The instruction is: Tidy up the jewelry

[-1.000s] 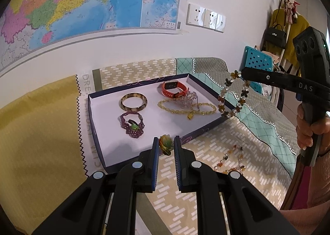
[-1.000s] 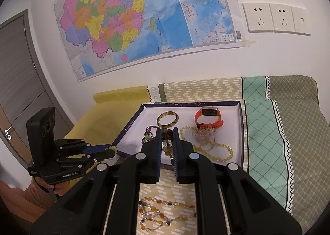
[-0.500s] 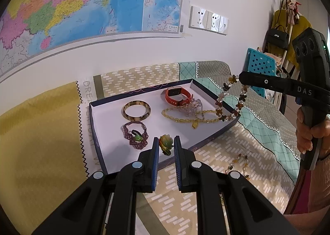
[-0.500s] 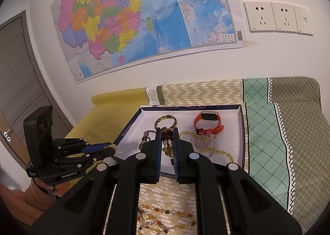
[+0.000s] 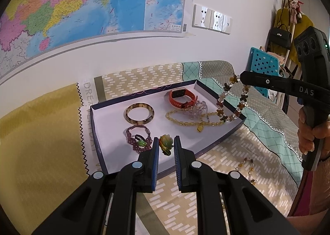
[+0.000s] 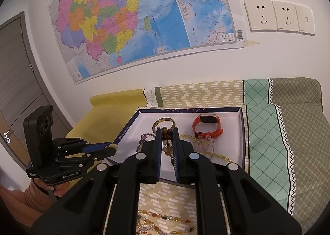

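We hold the left gripper point(image 5: 166, 146) low over the near edge of the jewelry box point(image 5: 234, 130), its fingers point(image 5: 155, 148) narrowed on a small green-and-orange ring point(image 5: 165, 144) pinched between the pads. Our right gripper point(image 6: 167, 139) is raised above the box's right side, its fingers point(image 6: 158, 142) likewise close together and gripping a flower-bead bracelet point(image 5: 231, 101), which hangs down in a loop from the tips so that its lowest beads are at the level of the box's right rim.

Inside the white-lined box lie a tortoiseshell bangle point(image 5: 140, 113), an orange smartwatch point(image 5: 181, 99), a yellow beaded necklace point(image 5: 193, 120) with a clear crystal bracelet point(image 5: 198, 107) resting over it, and a purple beaded bracelet point(image 5: 137, 138) with a green ring point(image 5: 141, 142) on top. The box sits on a bed covered in a patterned bedspread point(image 6: 288, 132). An amber bead necklace point(image 6: 163, 222) lies on the bedspread outside the box, in front of its near wall. A coloured map point(image 6: 140, 18) is fixed to the wall behind.
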Motion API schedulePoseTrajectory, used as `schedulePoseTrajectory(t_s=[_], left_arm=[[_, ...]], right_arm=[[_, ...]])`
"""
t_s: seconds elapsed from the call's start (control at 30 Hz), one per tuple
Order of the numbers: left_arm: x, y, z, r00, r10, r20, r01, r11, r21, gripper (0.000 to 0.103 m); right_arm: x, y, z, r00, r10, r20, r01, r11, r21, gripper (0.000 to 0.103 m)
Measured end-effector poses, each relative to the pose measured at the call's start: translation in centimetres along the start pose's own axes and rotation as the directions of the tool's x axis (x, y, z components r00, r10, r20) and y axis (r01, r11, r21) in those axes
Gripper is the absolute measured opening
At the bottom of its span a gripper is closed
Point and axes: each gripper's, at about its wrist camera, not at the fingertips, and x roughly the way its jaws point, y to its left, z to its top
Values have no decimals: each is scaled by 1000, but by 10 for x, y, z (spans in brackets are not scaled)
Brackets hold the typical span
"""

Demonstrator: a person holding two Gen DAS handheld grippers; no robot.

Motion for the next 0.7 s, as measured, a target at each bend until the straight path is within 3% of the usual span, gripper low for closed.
schedulePoseTrajectory(t_s=[0.7], left_arm=[[12,-1,7,1000,18,-10,-18,1000,11,13]], right_arm=[[16,-3,1,1000,8,-19,-8,1000,11,10]])
